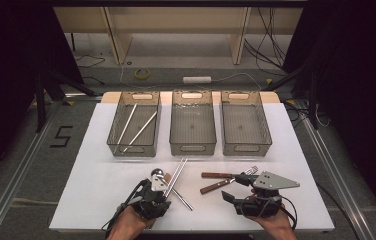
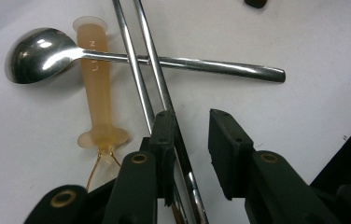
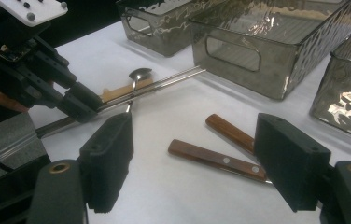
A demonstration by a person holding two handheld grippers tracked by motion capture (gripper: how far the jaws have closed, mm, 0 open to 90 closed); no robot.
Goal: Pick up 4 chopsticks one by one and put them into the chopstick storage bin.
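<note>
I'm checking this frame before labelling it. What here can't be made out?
- Chopsticks: left gripper view, near ends hidden behind the left gripper fingers; whether they are pinched is unclear.
- Fork: high view, partly covered by the right gripper.
- Wooden handles: right gripper view, their far ends hidden behind a finger.
- Tan handle's wire end: left gripper view, hidden by the gripper.

Around the steel spoon (image 2: pixel 43 53) it is crowded — two silver metal chopsticks (image 2: pixel 138 70) cross over its handle and a translucent amber rest (image 2: pixel 98 88) lies under its neck. Right of the spoon, two wooden-handled utensils (image 1: pixel 218 181) block a low sweep. Beyond it, three smoky plastic bins (image 1: pixel 192 129) wall off the far side — the white tabletop (image 1: pixel 101 185) to its left lies bare.
</note>
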